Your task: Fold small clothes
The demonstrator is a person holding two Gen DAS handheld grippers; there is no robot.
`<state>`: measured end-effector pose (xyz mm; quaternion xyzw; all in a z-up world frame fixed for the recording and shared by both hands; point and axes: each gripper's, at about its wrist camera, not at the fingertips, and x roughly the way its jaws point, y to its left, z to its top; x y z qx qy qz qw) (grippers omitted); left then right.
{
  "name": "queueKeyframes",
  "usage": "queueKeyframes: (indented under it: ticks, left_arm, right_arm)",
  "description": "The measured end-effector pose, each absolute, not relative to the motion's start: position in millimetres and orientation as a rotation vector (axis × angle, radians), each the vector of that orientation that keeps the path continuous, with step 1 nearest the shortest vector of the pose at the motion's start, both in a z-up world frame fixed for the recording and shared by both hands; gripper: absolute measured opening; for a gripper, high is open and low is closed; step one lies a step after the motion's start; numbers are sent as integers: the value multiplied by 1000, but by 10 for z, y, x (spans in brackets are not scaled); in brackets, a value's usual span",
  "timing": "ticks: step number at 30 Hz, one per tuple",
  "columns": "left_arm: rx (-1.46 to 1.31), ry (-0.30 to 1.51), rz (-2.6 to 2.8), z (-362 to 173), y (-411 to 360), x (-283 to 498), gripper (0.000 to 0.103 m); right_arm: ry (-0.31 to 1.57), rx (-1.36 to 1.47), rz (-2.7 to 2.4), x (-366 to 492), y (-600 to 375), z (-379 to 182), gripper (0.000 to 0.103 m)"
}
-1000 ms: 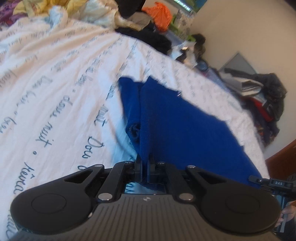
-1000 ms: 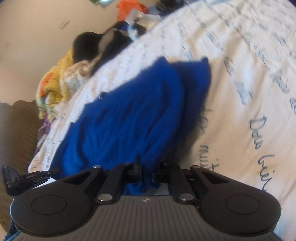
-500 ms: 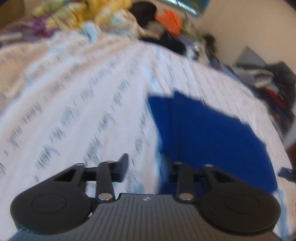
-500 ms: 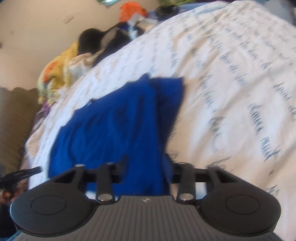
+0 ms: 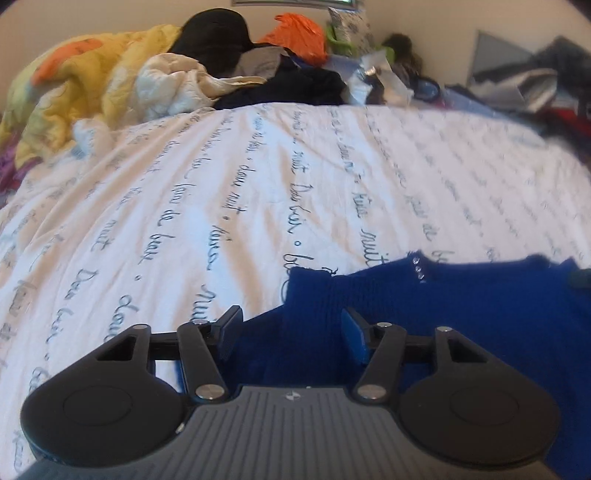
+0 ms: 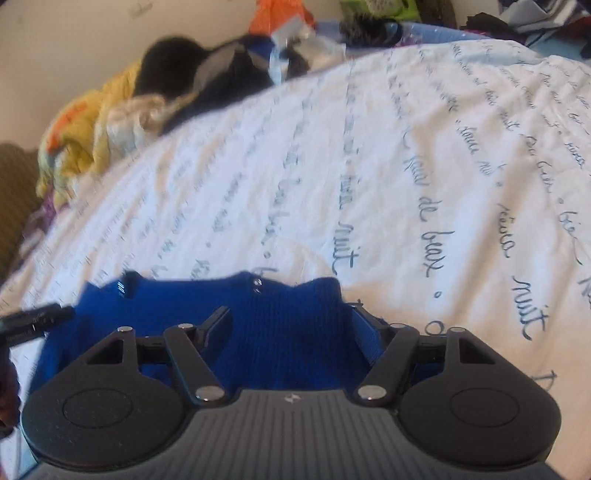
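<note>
The blue knitted garment (image 5: pixel 461 314) lies flat on the bed (image 5: pixel 258 192), near its close edge, on a white cover printed with dark handwritten words. The left gripper (image 5: pixel 291 332) hangs over the garment's left end with its jaws apart — they have just been opening, and the knit below them is not pinched. The right gripper (image 6: pixel 291 332) sits above the garment's right end (image 6: pixel 280 325); its jaws have also just been opening and stand wide, with cloth under the gap but no pad pressing on it. In the right wrist view a black tip of the other tool shows at the left edge. Along the far side of the bed lies a heap of clothes — a yellow quilt (image 5: pixel 85 81), black items and an orange bag (image 5: pixel 299 29).
</note>
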<state>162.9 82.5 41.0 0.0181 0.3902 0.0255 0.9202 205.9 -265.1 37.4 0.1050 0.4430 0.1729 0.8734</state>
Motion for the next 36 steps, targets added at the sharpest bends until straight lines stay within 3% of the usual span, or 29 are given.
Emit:
queueKeyframes:
  ticks: [1,2,3,4,5,10,15,19,21,22,23,26,29,30,32,35,36]
  left_arm:
    - [54,808,47,366,809,1659,40]
    - [51,803,26,349,804,1674,18]
    - [45,795,7,361,798,1674,15]
    - [65,775,14,396,766,1665,14]
    - [79,741,25,444,744,1638,13]
    - [52,606,-3,780,709,1517,13]
    - [170,728,41,346,546,1789,14]
    - [164,668,74,465,572,1473,23]
    - [132,608,87,579,498,1239,53]
    - [124,594,70,589,417,1157,80]
    - [129,593,49,566,320,1110,95]
    - [213,645,38,323,110,1127,91]
    - [169,667,47,135,344,1142,103]
    - [122,684,36,134,483,1155,103]
    - [29,714,7,107,714,1210,103]
    - [66,701,46,131,652,1232,103]
    - [99,692,67,154,597,1206,103]
  right_arm:
    - [905,176,366,2015,-2612,350,68]
    - [899,143,374,1987,-2573,342,58]
    - [894,110,384,1962,-2545,337,28]
    - [894,85,388,1946,-2533,333,15]
    - [883,91,391,1931,-2550,338,11]
    - [722,146,370,1766,-2749,590,8]
    - [776,227,310,1937,-2880,223,8]
    - [762,259,240,1742,-2905,403,25]
    - [681,252,197,1508,-2919,562,35]
    - [647,274,222,1406,-2898,618,38]
    - [631,275,260,1336,-2819,660,42]
    - [632,143,258,1255,-2430,610,45]
    - [712,-57,175,1288,-2270,224,51]
    - [629,-66,209,1184,-2360,151,54]
    - [642,29,236,1154,-2585,113,54]
    - [637,-9,187,1159,-2569,46,55]
    - [640,-54,177,1172,-2501,40,60]
